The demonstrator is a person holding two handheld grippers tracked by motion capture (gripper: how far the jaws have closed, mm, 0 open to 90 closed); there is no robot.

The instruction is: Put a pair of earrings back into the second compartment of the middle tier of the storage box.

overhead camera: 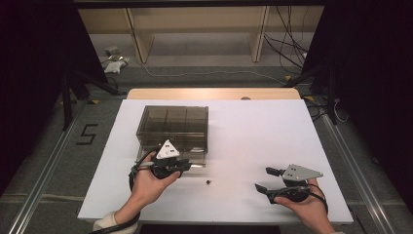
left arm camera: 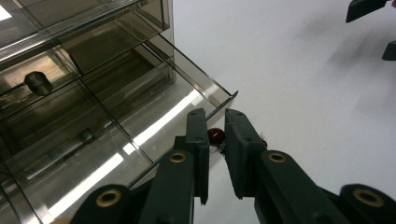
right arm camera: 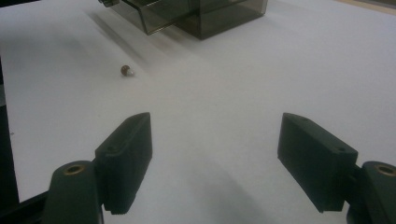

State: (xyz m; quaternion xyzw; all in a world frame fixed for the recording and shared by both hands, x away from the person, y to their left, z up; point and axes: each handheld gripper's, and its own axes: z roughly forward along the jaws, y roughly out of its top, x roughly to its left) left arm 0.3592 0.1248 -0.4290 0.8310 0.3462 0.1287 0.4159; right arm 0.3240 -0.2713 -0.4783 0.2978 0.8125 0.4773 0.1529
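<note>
A smoked clear drawer box [overhead camera: 173, 124] stands on the white table top [overhead camera: 253, 131]. Its lower drawer [left arm camera: 154, 126] is pulled out toward me. My left gripper [overhead camera: 185, 165] hovers at the drawer's front corner; its jaws [left arm camera: 215, 112] stand only a narrow gap apart with nothing between them. Through that gap a small dark red bead [left arm camera: 215, 136] lies on the table just beyond the drawer. The bead [overhead camera: 208, 182] is alone between the two hands. My right gripper [overhead camera: 263, 179] rests low at the right, open and empty [right arm camera: 215, 119], with the bead [right arm camera: 126, 70] ahead to its left.
Inside the box, dividers form several compartments, and a dark round knob [left arm camera: 38, 83] shows on another drawer. The box [right arm camera: 219, 14] is far from the right gripper. A wooden edge [overhead camera: 214, 92] borders the table's far side, with shelving and cables beyond.
</note>
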